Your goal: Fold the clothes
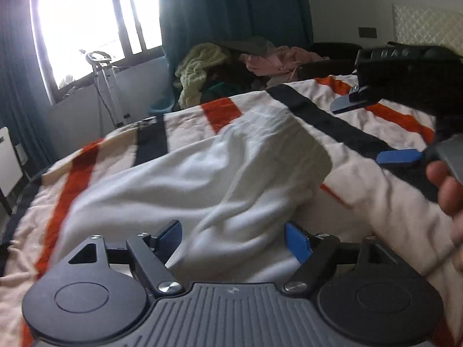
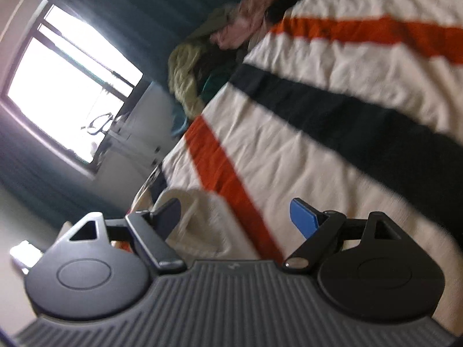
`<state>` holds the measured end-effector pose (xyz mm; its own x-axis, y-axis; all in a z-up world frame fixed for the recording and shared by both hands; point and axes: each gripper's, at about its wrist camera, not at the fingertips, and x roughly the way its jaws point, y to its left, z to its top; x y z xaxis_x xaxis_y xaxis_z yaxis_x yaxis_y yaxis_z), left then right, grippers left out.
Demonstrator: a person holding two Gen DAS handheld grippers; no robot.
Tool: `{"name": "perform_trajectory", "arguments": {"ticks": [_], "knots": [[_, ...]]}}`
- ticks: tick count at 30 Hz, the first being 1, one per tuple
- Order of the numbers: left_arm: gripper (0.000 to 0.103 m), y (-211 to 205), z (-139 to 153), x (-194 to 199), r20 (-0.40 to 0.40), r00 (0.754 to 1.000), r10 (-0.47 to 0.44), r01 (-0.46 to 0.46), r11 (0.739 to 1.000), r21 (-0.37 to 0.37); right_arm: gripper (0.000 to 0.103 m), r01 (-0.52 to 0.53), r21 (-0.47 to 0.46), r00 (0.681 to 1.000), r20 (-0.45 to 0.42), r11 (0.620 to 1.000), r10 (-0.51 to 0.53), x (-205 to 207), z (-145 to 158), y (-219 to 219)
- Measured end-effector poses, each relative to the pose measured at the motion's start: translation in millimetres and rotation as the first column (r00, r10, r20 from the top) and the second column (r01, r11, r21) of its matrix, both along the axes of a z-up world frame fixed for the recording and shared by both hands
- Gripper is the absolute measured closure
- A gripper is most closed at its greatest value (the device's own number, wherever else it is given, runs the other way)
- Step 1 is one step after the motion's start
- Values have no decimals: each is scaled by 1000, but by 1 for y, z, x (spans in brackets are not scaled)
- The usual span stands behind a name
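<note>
The right wrist view is motion-blurred. The white garment [image 1: 202, 185] runs under the left gripper [image 1: 234, 240], its near end hidden. The person's hand [image 1: 448, 193] is cut off at the picture's edge.

No legible text, label, brand or number is found in either view. A small emblem on each device body is too blurred to be read.
</note>
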<state>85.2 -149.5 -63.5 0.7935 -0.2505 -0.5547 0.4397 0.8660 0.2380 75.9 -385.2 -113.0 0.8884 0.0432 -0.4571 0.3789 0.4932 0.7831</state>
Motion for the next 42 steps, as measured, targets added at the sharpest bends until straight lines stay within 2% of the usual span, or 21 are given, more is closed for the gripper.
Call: {"name": "perform_trajectory", "arguments": {"ticks": [2,5,7,13,15,17,21,22,25,27,33,36,38,40,42], "knots": [[20,21,3,-9,24,1000,0,-1,999,44,18,-39,52,999,7,998,38,3,-5,4],[19,55,2,-41,142,990,-3,-23,983,184,18,-97,128,995,21,987,95,7,-12,10],[19,77,2,-54,158,987,30,-60,981,185,18,-135,175,991,31,975,131,10,-16,14],[18,97,-16,-48,174,974,148,-186,955,230,21,-226,128,974,65,966,219,26,-16,38],[16,98,-21,-48,205,967,151,-207,935,288,23,-276,97,960,67,956,271,36,-16,47],[14,101,-26,-45,240,957,163,-235,921,311,23,-299,51,954,49,953,297,45,-16,56],[12,105,-34,-27,216,951,222,-277,921,273,23,-292,-32,955,49,956,293,57,-16,65],[11,106,-35,-25,215,948,235,-288,922,261,29,-284,-49,957,52,958,286,57,-15,65],[9,112,-34,-19,200,941,271,-313,924,219,59,-244,-103,967,52,964,250,53,-11,63],[9,117,-33,-17,175,940,294,-325,927,186,65,-226,-107,968,90,968,236,47,-7,60],[8,135,-22,-20,124,925,360,-371,926,73,67,-179,-163,955,210,970,211,11,24,60],[7,142,-18,-22,95,917,387,-391,920,30,67,-170,-206,971,132,964,199,10,15,56],[6,145,-19,-21,58,916,397,-398,917,15,67,-183,-179,981,25,967,191,15,-4,50],[6,146,-20,-21,41,915,401,-402,916,9,66,-180,-121,984,-15,976,179,20,-19,45],[6,148,-20,-22,30,914,405,-406,914,4,63,-178,-128,984,-25,976,177,18,-18,45]]}}
